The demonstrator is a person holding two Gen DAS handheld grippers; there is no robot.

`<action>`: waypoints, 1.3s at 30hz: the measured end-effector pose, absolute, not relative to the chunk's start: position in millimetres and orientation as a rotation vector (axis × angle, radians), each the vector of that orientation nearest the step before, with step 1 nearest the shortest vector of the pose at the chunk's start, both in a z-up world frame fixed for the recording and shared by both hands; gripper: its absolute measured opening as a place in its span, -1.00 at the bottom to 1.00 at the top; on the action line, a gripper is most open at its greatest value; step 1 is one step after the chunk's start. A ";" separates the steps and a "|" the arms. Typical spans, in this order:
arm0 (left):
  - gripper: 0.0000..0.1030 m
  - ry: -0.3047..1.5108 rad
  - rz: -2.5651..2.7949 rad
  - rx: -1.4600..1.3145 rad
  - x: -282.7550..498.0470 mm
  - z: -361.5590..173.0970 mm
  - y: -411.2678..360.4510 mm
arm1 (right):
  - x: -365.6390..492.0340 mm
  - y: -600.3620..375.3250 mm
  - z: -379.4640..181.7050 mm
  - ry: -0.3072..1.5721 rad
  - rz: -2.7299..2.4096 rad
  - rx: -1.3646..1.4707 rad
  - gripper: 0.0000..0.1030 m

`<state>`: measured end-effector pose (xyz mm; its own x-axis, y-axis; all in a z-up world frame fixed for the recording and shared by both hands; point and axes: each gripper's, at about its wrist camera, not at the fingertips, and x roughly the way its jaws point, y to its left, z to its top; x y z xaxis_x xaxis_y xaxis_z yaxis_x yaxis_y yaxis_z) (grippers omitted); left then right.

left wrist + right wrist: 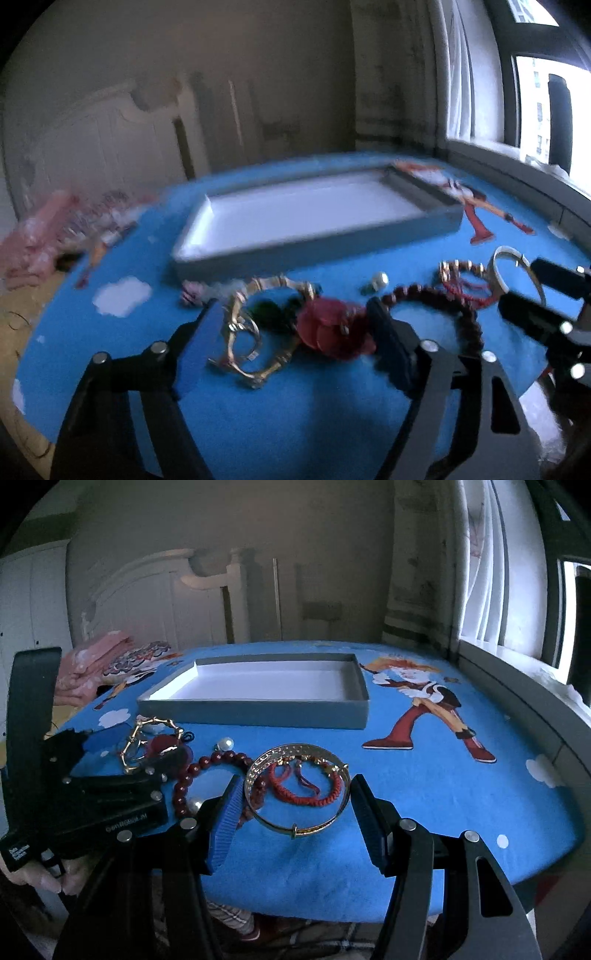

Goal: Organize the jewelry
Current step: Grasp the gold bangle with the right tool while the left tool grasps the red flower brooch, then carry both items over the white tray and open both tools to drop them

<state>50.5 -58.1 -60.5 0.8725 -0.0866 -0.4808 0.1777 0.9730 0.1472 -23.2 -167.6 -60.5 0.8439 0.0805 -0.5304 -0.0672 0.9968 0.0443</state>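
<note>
Tongs (291,343) straddle gold bangle (258,332), pitched down.

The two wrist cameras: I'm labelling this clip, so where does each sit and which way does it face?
Left wrist: on the left gripper, facing the gold bangle and red flower; the right gripper shows.
Right wrist: on that gripper, facing the gold bracelet; a hand shows.
Shared: grey tray, blue cloth.
</note>
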 end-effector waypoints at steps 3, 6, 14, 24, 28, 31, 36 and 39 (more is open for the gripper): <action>0.55 0.425 -0.164 0.220 36.5 -53.0 -64.8 | -25.3 -166.7 -60.0 0.556 0.075 0.021 0.11; 0.55 0.467 -0.194 0.247 41.4 -60.5 -73.5 | -26.0 -167.5 -58.9 0.550 0.072 0.024 0.11; -0.11 0.573 -0.236 0.204 57.3 -77.1 -71.0 | -28.4 -169.5 -57.0 0.543 0.062 0.024 0.11; -0.11 0.485 -0.214 0.106 40.4 -55.5 -35.5 | -29.8 -152.0 -52.3 0.529 0.098 -0.019 0.11; -0.11 0.467 -0.201 0.100 37.3 -50.3 -31.6 | -28.9 -142.2 -49.7 0.521 0.112 -0.049 0.11; -0.11 0.460 -0.199 0.102 36.2 -48.1 -30.7 | -26.6 -138.8 -47.1 0.517 0.117 -0.056 0.11; -0.11 0.482 -0.181 0.087 42.0 -49.2 -27.2 | -18.6 -137.0 -46.6 0.521 0.117 -0.061 0.11; -0.11 0.500 -0.166 0.074 48.5 -49.2 -23.7 | -12.4 -136.7 -45.3 0.517 0.111 -0.067 0.11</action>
<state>48.5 -23.7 -49.2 0.8646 -0.1401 -0.4826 0.1760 0.9839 0.0296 -12.4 -136.7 -45.3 0.8637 0.0889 -0.4961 -0.1229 0.9918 -0.0363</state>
